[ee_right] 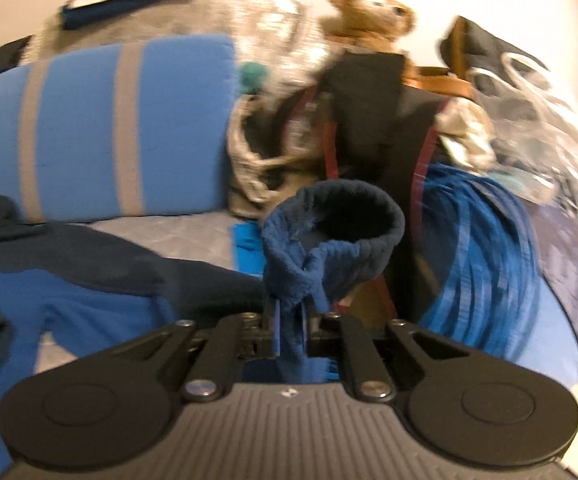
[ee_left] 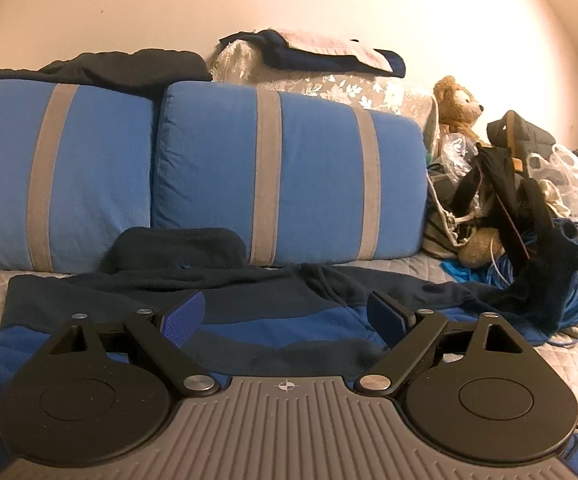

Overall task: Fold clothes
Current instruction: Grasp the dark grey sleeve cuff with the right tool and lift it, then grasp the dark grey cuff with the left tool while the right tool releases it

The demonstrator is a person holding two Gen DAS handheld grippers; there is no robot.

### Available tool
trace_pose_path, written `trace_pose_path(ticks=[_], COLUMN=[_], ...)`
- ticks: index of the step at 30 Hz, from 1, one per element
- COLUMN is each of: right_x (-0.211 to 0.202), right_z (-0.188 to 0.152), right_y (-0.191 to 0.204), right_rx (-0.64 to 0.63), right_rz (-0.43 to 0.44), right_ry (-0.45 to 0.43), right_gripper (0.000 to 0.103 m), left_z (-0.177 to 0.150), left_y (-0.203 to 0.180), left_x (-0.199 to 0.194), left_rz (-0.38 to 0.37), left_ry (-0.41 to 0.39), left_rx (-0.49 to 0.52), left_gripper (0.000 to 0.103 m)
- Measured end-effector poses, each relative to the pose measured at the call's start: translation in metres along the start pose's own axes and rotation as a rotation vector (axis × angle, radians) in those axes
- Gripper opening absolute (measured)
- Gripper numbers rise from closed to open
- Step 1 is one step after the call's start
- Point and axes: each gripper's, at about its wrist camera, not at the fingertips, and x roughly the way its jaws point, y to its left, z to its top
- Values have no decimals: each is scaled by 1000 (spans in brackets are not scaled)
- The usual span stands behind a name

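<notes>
A navy and blue fleece top [ee_left: 273, 320] lies spread on the quilted sofa seat. My left gripper [ee_left: 285, 314] hangs just above its middle, jaws wide apart with nothing between the blue pads [ee_left: 181, 318]. In the left wrist view the sleeve [ee_left: 545, 292] rises at the right. In the right wrist view my right gripper [ee_right: 292, 312] is shut on the blue sleeve, and the round navy cuff [ee_right: 345, 220] stands open above the fingertips. The rest of the top [ee_right: 89, 280] trails off to the left.
Two blue cushions with grey stripes [ee_left: 281, 176] lean on the sofa back, with dark clothes [ee_left: 105, 68] on top. At the right sit a teddy bear [ee_left: 459, 106], a black bag [ee_right: 373, 120], plastic bags [ee_left: 565, 176] and a coil of blue cable [ee_right: 485, 248].
</notes>
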Motion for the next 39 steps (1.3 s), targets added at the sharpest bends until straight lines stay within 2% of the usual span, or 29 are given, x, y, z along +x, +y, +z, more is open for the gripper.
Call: trace_pose_path(ticks=[12, 17, 26, 37, 38, 39], right_x=[4, 8, 4, 5, 6, 8], right_z=[21, 29, 38, 35, 35, 34], right_y=[67, 89, 146, 225, 229, 231], right_rx=[41, 125, 142, 19, 11, 7], right_rz=[183, 295, 447, 551, 567, 600], right_ry=[39, 94, 145, 159, 174, 191], right_gripper=[8, 8, 8, 8, 9, 20], left_z=[0, 0, 0, -1, 0, 0], left_y=[6, 6, 10, 12, 13, 13], left_x=[6, 7, 10, 12, 13, 13], left_rz=[36, 23, -4, 14, 15, 15], left_ry=[14, 23, 39, 66, 70, 73], left_rx=[-5, -7, -31, -43, -45, -47], left_gripper=[89, 89, 89, 89, 89, 89])
